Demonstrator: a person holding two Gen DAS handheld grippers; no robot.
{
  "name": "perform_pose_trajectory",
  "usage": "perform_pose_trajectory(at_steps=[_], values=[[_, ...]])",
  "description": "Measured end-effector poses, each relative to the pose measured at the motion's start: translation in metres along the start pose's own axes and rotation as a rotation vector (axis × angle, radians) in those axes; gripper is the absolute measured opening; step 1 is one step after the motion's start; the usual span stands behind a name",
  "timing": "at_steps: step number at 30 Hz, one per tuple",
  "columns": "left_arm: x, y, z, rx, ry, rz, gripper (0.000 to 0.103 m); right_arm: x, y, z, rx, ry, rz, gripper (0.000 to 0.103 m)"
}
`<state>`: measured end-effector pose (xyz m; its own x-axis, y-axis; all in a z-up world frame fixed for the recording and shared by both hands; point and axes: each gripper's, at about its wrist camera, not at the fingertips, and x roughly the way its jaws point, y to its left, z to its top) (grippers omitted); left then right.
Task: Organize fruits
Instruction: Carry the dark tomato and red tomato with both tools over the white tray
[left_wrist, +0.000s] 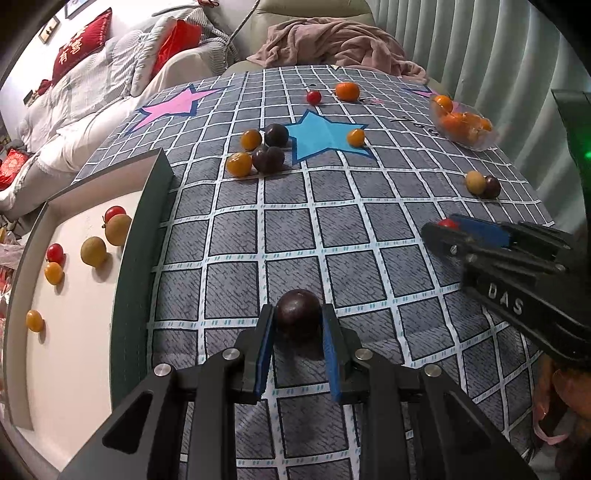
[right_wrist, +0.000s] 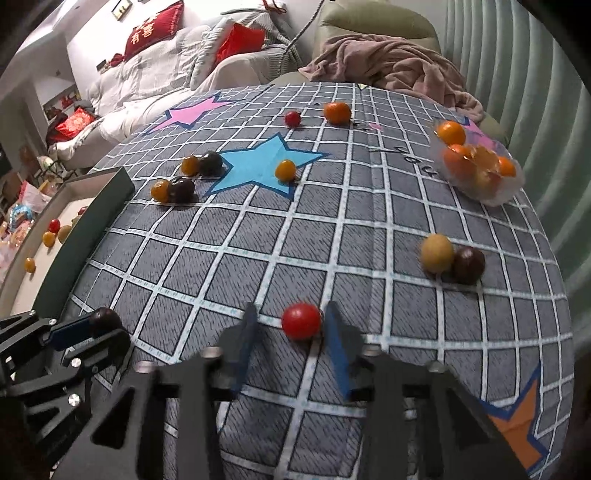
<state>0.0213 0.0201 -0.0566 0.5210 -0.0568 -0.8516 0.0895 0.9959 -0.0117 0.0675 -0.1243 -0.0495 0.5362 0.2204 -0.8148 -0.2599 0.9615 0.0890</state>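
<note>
Dark plum (left_wrist: 298, 314) sits bottom centre between left gripper (left_wrist: 298, 334) pads, apparently clamped at its widest girth. Right gripper (right_wrist: 290, 332) spread around red cherry tomato (right_wrist: 301, 320), lower centre, on checked bedspread (right_wrist: 332, 229). Both light, smooth, bruisable: squeeze gently across middle.

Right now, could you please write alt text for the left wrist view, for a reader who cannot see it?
The left gripper brackets a dark round fruit on a grey checked cloth with stars. The right gripper reaches in from the right around a small red fruit. A tray at left holds six small fruits.
</note>
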Motion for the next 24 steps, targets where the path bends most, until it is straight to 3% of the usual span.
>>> perform_pose_trajectory(at_steps=[13,24], values=[[-0.024,0.018,0.002,-0.039,-0.026,-0.02,0.027,-0.031,-0.009,-0.003,0.075,0.002,0.096,0.023],[-0.065,0.057,0.008,-0.08,-0.095,0.01,0.027,-0.062,0.029,0.025,0.025,-0.039,0.156,0.023]])
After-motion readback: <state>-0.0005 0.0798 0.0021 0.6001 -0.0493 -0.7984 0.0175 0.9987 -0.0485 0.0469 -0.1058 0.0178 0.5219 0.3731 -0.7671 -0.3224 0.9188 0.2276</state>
